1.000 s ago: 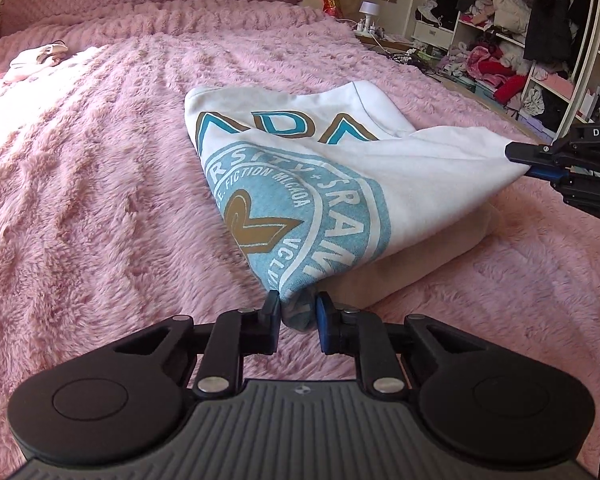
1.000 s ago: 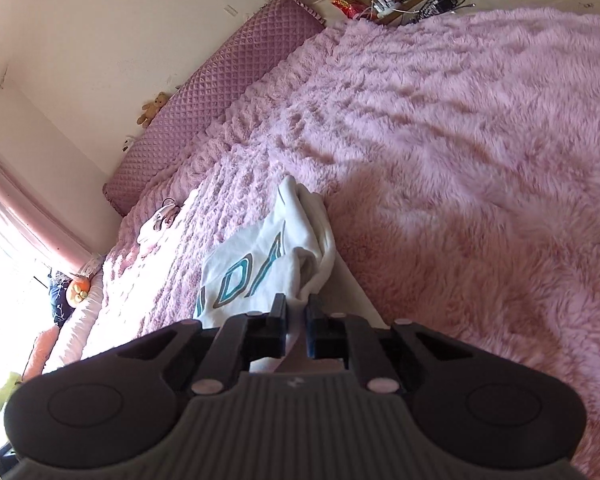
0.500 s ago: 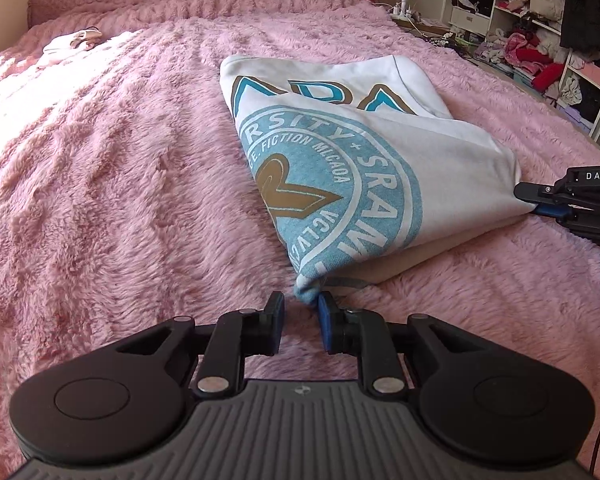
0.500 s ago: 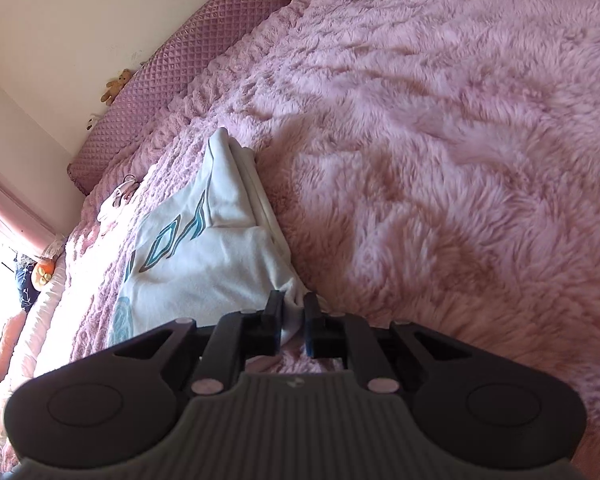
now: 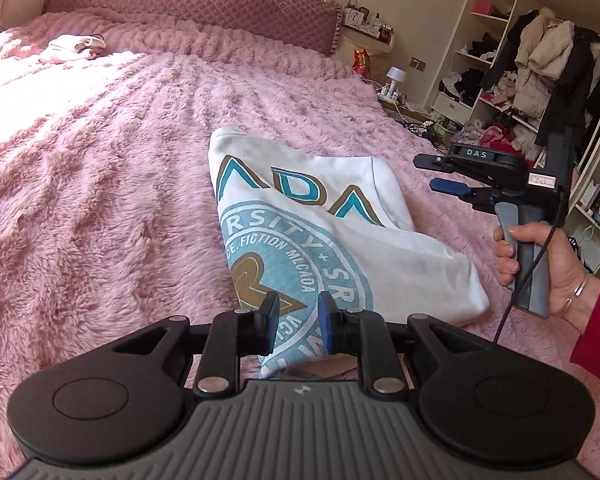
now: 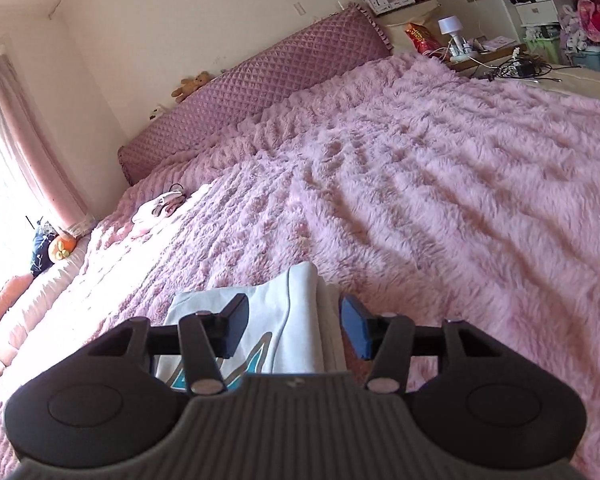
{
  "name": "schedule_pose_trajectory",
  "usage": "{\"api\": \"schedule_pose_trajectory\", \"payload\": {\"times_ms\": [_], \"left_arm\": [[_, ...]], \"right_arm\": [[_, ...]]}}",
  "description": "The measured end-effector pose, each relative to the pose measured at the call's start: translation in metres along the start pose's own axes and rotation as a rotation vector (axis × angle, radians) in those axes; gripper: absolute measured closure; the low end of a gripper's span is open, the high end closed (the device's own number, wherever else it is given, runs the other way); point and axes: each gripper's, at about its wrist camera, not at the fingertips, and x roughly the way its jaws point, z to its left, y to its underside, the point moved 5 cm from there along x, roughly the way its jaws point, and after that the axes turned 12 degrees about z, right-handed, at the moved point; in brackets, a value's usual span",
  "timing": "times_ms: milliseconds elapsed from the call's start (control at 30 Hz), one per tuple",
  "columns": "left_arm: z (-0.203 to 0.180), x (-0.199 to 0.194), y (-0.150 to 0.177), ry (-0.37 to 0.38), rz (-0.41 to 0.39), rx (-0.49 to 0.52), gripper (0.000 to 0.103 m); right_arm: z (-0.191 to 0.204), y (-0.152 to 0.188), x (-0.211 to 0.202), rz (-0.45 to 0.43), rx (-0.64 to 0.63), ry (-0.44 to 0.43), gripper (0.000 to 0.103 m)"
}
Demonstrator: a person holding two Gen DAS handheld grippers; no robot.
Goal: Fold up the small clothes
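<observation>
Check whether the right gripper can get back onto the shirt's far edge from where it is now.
Probably yes. The right gripper is open above the shirt, its jaws have just been opening, nothing pinched. Only pink blanket lies around, nothing blocking.

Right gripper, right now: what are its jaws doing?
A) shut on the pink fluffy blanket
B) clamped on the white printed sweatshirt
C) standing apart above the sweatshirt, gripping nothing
C: the right gripper has just been opening, and its jaws stand apart above the white printed sweatshirt without pressing on it.
</observation>
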Motion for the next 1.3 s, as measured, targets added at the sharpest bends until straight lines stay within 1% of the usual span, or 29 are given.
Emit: {"api": "schedule_pose_trajectory", "payload": {"times_ms": [100, 133, 167, 200, 267, 367, 433, 467, 500, 533, 567, 600, 633, 667, 700, 733, 767, 800, 833, 867, 900, 967, 1033, 1067, 1100, 1133, 1167, 1267, 1300], "left_arm": [[0.001, 0.012, 0.006, 0.022, 0.031, -0.026, 0.081], [0.000, 0.017, 0.009, 0.025, 0.045, -0.032, 0.081], [0.001, 0.021, 0.012, 0.028, 0.053, -0.037, 0.080], [0.001, 0.023, 0.015, 0.026, 0.055, -0.039, 0.080], [0.002, 0.026, 0.017, 0.028, 0.055, -0.043, 0.079], [0.004, 0.028, 0.019, 0.032, 0.052, -0.052, 0.077], [0.005, 0.031, 0.021, 0.023, 0.057, -0.043, 0.076], [0.004, 0.032, 0.022, 0.020, 0.059, -0.034, 0.076], [0.004, 0.033, 0.022, 0.021, 0.060, -0.032, 0.076], [0.005, 0.033, 0.022, 0.025, 0.058, -0.035, 0.076], [0.005, 0.032, 0.022, 0.028, 0.057, -0.037, 0.076], [0.006, 0.029, 0.021, 0.036, 0.053, -0.041, 0.076], [0.008, 0.025, 0.020, 0.047, 0.044, -0.050, 0.076], [0.011, 0.018, 0.019, 0.060, 0.028, -0.065, 0.075], [0.013, 0.011, 0.020, 0.053, 0.016, -0.066, 0.073], [0.015, 0.005, 0.021, 0.040, 0.005, -0.052, 0.070], [0.016, -0.001, 0.024, 0.024, 0.001, -0.033, 0.069], [0.018, -0.004, 0.027, 0.012, 0.003, -0.013, 0.069], [0.020, -0.006, 0.031, 0.006, 0.012, 0.006, 0.067], [0.023, -0.006, 0.032, 0.009, 0.018, 0.006, 0.064], [0.029, -0.007, 0.034, 0.042, 0.023, -0.024, 0.062], [0.045, -0.005, 0.031, 0.158, 0.019, -0.131, 0.048], [0.060, -0.002, 0.025, 0.298, 0.001, -0.264, 0.041], [0.068, 0.001, 0.022, 0.363, -0.013, -0.330, 0.033], [0.075, 0.005, 0.020, 0.404, -0.026, -0.383, 0.031], [0.085, 0.012, 0.015, 0.457, -0.032, -0.462, 0.027], [0.093, 0.021, 0.012, 0.496, -0.016, -0.519, 0.021], [0.112, 0.048, 0.003, 0.543, 0.002, -0.638, 0.021], [0.116, 0.057, 0.001, 0.560, 0.007, -0.659, 0.021]], "right_arm": [[0.000, -0.015, 0.038, 0.062, -0.041, 0.017, 0.055], [-0.001, -0.018, 0.051, 0.085, -0.052, 0.027, 0.067], [-0.001, -0.018, 0.058, 0.100, -0.067, 0.028, 0.087], [0.002, -0.017, 0.068, 0.118, -0.103, 0.033, 0.103], [0.002, -0.018, 0.073, 0.121, -0.120, 0.070, 0.103], [0.000, -0.032, 0.073, 0.078, -0.123, 0.101, 0.103], [-0.005, -0.034, 0.086, 0.108, -0.137, 0.139, 0.103], [-0.010, -0.031, 0.097, 0.145, -0.147, 0.156, 0.103], [-0.015, -0.026, 0.106, 0.177, -0.155, 0.165, 0.103], [-0.018, -0.022, 0.109, 0.184, -0.161, 0.161, 0.103], [-0.020, -0.020, 0.108, 0.180, -0.164, 0.147, 0.102], [-0.021, -0.020, 0.104, 0.169, -0.157, 0.135, 0.096], [-0.021, -0.021, 0.094, 0.144, -0.140, 0.125, 0.083], [-0.021, -0.022, 0.081, 0.123, -0.127, 0.102, 0.079], [-0.019, -0.022, 0.067, 0.103, -0.123, 0.067, 0.077], [-0.013, -0.019, 0.046, 0.085, -0.131, 0.010, 0.076], [-0.009, -0.014, 0.029, 0.082, -0.151, -0.021, 0.075], [-0.004, -0.006, 0.011, 0.086, -0.183, -0.048, 0.069], [-0.001, 0.004, -0.003, 0.096, -0.208, -0.073, 0.059], [-0.002, 0.011, -0.011, 0.109, -0.215, -0.088, 0.054], [-0.004, 0.022, -0.021, 0.144, -0.209, -0.121, 0.048], [-0.015, 0.037, -0.032, 0.198, -0.158, -0.178, 0.047], [-0.032, 0.050, -0.036, 0.263, -0.046, -0.254, 0.043], [-0.039, 0.056, -0.036, 0.290, 0.010, -0.294, 0.041], [-0.047, 0.063, -0.035, 0.318, 0.067, -0.330, 0.037], [-0.054, 0.067, -0.034, 0.327, 0.111, -0.339, 0.035], [-0.060, 0.070, -0.032, 0.333, 0.148, -0.351, 0.032], [-0.078, 0.072, -0.022, 0.336, 0.270, -0.417, 0.029], [-0.084, 0.071, -0.016, 0.346, 0.329, -0.470, 0.028]]}}
